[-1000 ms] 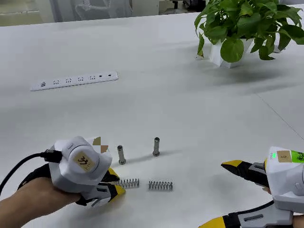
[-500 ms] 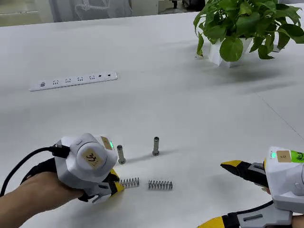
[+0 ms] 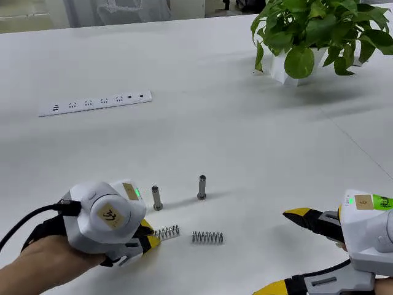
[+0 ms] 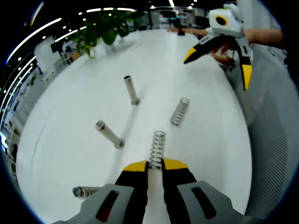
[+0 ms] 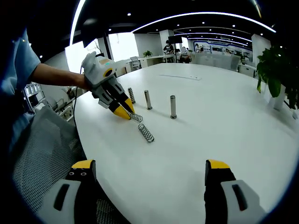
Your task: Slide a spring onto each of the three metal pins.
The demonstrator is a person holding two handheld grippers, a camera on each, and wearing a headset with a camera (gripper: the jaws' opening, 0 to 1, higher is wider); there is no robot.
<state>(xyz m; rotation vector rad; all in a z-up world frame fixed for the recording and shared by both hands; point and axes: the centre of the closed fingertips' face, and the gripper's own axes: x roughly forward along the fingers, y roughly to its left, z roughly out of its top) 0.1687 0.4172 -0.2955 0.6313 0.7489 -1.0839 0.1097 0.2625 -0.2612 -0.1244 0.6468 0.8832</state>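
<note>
Shiny metal pins [image 3: 202, 187] and wire springs [image 3: 207, 238] (bare steel look) — matt, smooth white table [image 3: 245, 135].

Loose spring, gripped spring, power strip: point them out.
loose spring [image 3: 207, 237], head view, middle coils.
gripped spring [image 4: 156, 148], left gripper view, coils midway along its free length.
power strip [image 3: 95, 103], head view, middle of top face.

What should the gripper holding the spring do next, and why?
Probably lift the spring and carry it over the nearest bare pin. The left gripper is shut on one end of the spring, and that pin stands upright close by with nothing on it.
</note>
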